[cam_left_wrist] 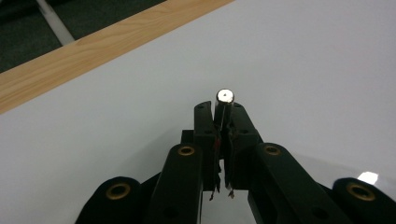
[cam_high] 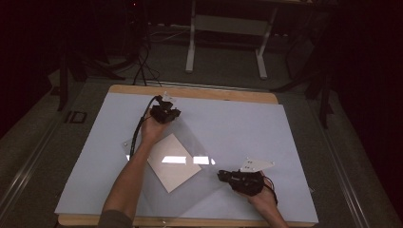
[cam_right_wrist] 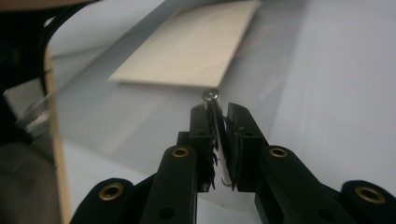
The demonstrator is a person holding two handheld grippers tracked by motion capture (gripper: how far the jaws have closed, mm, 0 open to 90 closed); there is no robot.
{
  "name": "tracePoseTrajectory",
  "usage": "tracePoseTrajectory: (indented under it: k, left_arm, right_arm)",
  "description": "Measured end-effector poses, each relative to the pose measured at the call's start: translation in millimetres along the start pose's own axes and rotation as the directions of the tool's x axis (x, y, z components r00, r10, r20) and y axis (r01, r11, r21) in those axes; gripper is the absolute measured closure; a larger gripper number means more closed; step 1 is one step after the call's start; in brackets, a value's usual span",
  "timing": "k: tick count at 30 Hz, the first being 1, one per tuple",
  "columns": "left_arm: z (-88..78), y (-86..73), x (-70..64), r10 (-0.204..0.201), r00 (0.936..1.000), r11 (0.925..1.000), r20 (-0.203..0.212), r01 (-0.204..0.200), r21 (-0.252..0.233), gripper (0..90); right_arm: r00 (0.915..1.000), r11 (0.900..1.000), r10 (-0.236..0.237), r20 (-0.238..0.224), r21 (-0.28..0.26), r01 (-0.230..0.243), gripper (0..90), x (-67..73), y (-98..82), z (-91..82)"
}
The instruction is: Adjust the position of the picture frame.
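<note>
Clear sleeve (cam_high: pixel 190 156), clamped at two corners, holds a pale sheet (cam_high: pixel 172 161).

Both grippers clamped, arms spread apart

Left gripper (cam_high: pixel 175 113) sits far and left, forearm stretched out from the near edge, jaws pinched tight; right gripper (cam_high: pixel 222 176) is near and right, pointing left, jaws closed on a thin edge.

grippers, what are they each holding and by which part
Each hand-held gripper, left and right, is shut on a small metal pin, clamped along its shaft with the round head poking out past the tips.
</note>
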State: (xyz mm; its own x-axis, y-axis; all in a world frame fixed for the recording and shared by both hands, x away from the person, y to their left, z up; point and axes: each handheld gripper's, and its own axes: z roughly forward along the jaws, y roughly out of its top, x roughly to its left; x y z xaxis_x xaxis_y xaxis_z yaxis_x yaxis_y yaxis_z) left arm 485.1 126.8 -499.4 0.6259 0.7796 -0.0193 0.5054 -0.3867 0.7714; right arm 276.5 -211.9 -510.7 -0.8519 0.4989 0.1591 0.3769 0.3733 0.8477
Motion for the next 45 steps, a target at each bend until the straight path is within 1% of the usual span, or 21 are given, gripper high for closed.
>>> tracePoseTrajectory:
  k: [1, 3, 7, 10, 12, 14, 16, 18, 19, 20, 21, 23, 25, 29, 31, 33, 34, 37, 40, 43, 45]
  left_arm:
    - [-3.8, -1.2, 3.8, -0.005, 1.0, 1.0, 0.006, 0.005, 0.004, 85.8]
    - [-10.1, -3.8, 9.5, -0.025, 0.9995, 0.9997, 0.018, 0.025, 0.001, 85.9]
    - [-25.3, -8.7, 23.2, -0.047, 0.9984, 0.9987, 0.032, 0.047, 0.019, 86.0]
    - [-36.2, -12.2, 30.6, -0.059, 0.9979, 0.9981, 0.025, 0.058, 0.021, 86.0]
    - [-41.8, -14.9, 34.4, -0.074, 0.9969, 0.9969, 0.025, 0.073, 0.027, 86.0]
    - [-47.3, -18.7, 38.2, -0.08, 0.996, 0.9962, 0.041, 0.078, 0.04, 86.0]
    - [-52.4, -22.6, 40.1, -0.08, 0.9955, 0.9959, 0.051, 0.077, 0.048, 86.0]
    - [-56.6, -25.6, 40.5, -0.074, 0.9956, 0.9958, 0.058, 0.07, 0.059, 86.0]
    - [-58.0, -26.7, 40.5, -0.074, 0.9955, 0.9956, 0.059, 0.07, 0.062, 86.0]
    - [-60.3, -28.5, 40.6, -0.071, 0.9953, 0.9951, 0.065, 0.066, 0.073, 85.9]
    - [-61.3, -29.6, 40.2, -0.073, 0.9952, 0.9946, 0.065, 0.068, 0.077, 85.9]
    - [-64.0, -32.3, 40.3, -0.077, 0.9947, 0.9939, 0.067, 0.072, 0.084, 85.9]
    - [-65.9, -34.5, 39.6, -0.078, 0.9947, 0.9933, 0.066, 0.072, 0.09, 85.9]
    - [-69.4, -39.3, 37.9, -0.074, 0.9948, 0.9923, 0.07, 0.067, 0.105, 85.8]
    - [-69.6, -42.0, 37.0, -0.076, 0.9951, 0.9915, 0.063, 0.069, 0.111, 85.8]
    - [-69.2, -44.8, 36.8, -0.087, 0.9948, 0.9904, 0.053, 0.081, 0.112, 85.6]
    - [-68.2, -46.2, 37.6, -0.092, 0.9947, 0.9896, 0.047, 0.086, 0.115, 85.6]
    - [-65.3, -48.6, 38.8, -0.094, 0.9945, 0.9878, 0.045, 0.088, 0.128, 85.5]
    - [-60.7, -50.2, 37.1, -0.092, 0.9949, 0.9864, 0.04, 0.086, 0.14, 85.4]
    - [-55.8, -51.1, 35.7, -0.089, 0.9951, 0.9855, 0.043, 0.082, 0.149, 85.3]
    - [-53.8, -51.3, 34.6, -0.093, 0.9948, 0.9851, 0.042, 0.086, 0.149, 85.2]
  right_arm:
    - [0.9998, 1.0, 0.016, 0.01, -0.011, -0.016, 81.2, -4.9, 2.6, -2.8]
    - [0.9991, 0.999, 0.033, 0.028, -0.026, -0.032, 80.8, -12.6, 7.5, -6.3]
    - [0.9961, 0.997, 0.061, 0.065, -0.049, -0.058, 80.3, -29.2, 20.8, -10.5]
    - [0.9933, 0.996, 0.077, 0.087, -0.06, -0.072, 79.9, -43.7, 32.2, -10.7]
    - [0.9912, 0.995, 0.087, 0.1, -0.062, -0.081, 80.0, -53.0, 38.8, -10.1]
    - [0.9877, 0.992, 0.107, 0.115, -0.073, -0.099, 80.0, -64.3, 45.5, -8.8]
    - [0.9818, 0.988, 0.136, 0.133, -0.085, -0.125, 80.1, -80.3, 51.9, -7.0]
    - [0.9773, 0.986, 0.156, 0.143, -0.085, -0.145, 80.2, -90.0, 54.9, -4.6]
    - [0.9739, 0.984, 0.167, 0.154, -0.085, -0.156, 80.2, -97.8, 56.9, -2.2]
    - [0.9712, 0.982, 0.179, 0.157, -0.083, -0.167, 80.2, -102.2, 58.2, -0.6]
    - [0.9673, 0.981, 0.191, 0.167, -0.079, -0.179, 80.3, -111.1, 60.7, 2.7]
    - [0.9635, 0.977, 0.209, 0.167, -0.07, -0.2, 80.3, -121.3, 64.1, 6.8]
    - [0.9571, 0.974, 0.225, 0.183, -0.064, -0.217, 80.3, -131.1, 68.1, 12.8]
    - [0.9471, 0.969, 0.246, 0.206, -0.047, -0.242, 80.3, -148.3, 74.5, 24.3]
    - [0.9413, 0.966, 0.257, 0.219, -0.04, -0.255, 80.3, -154.0, 76.6, 30.2]
    - [0.9366, 0.964, 0.265, 0.23, -0.034, -0.264, 80.3, -158.3, 77.5, 36.3]
    - [0.9355, 0.963, 0.268, 0.23, -0.03, -0.268, 80.3, -159.6, 77.6, 38.3]
    - [0.9308, 0.961, 0.272, 0.244, -0.018, -0.277, 80.3, -162.9, 76.1, 46.7]
    - [0.9272, 0.958, 0.28, 0.248, -0.005, -0.288, 80.5, -166.2, 71.6, 51.3]
    - [0.9197, 0.953, 0.293, 0.261, -0.002, -0.303, 80.4, -169.3, 65.8, 53.8]
    - [0.9183, 0.952, 0.296, 0.263, -0.003, -0.306, 80.4, -169.9, 64.5, 54.0]
